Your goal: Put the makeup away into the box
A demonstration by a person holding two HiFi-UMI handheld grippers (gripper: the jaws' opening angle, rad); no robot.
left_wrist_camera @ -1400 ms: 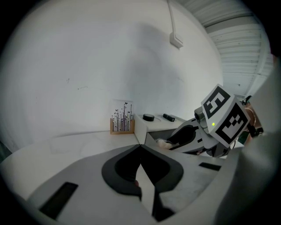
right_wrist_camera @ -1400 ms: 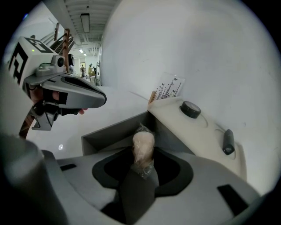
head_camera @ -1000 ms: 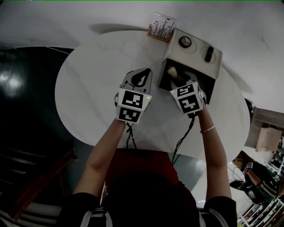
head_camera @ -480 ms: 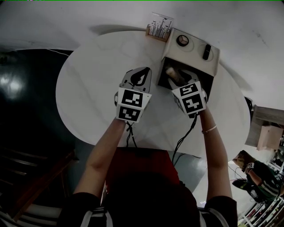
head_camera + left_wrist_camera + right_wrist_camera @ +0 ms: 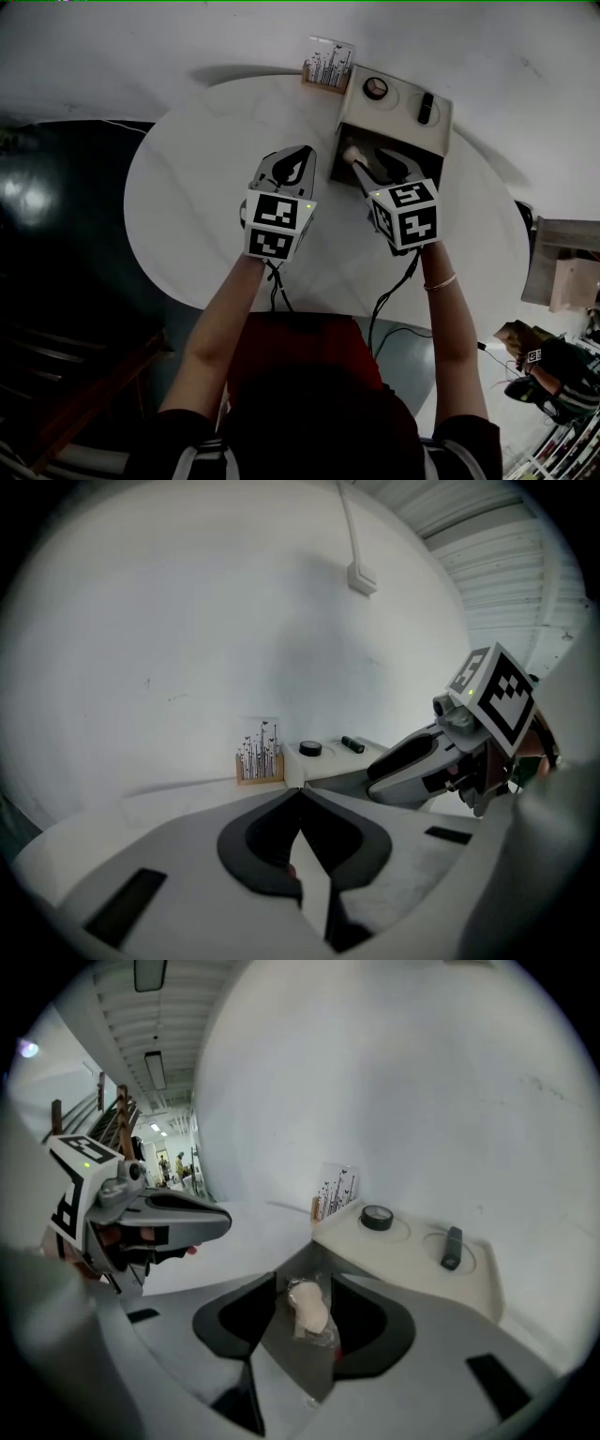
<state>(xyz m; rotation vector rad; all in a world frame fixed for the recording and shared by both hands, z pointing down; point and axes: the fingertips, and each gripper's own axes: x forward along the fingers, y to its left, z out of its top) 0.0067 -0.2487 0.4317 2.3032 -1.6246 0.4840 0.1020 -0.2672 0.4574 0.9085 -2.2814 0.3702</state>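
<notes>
A beige box stands at the far right of the round white table. Its dark front compartment holds a pale makeup sponge in clear wrap. My right gripper hovers just above that compartment, open. In the right gripper view the sponge lies below the gap, free of both pads. On the box's top sit a round black compact and a black tube. My left gripper is shut and empty above the table, left of the box; its tips meet.
A wooden holder with a printed card stands at the table's back edge, touching the box's left corner. The dark floor lies left of the table. A person sits at the lower right.
My right gripper has risen out of the box's compartment, and the sponge has stayed behind in it. The left gripper has stayed in place.
</notes>
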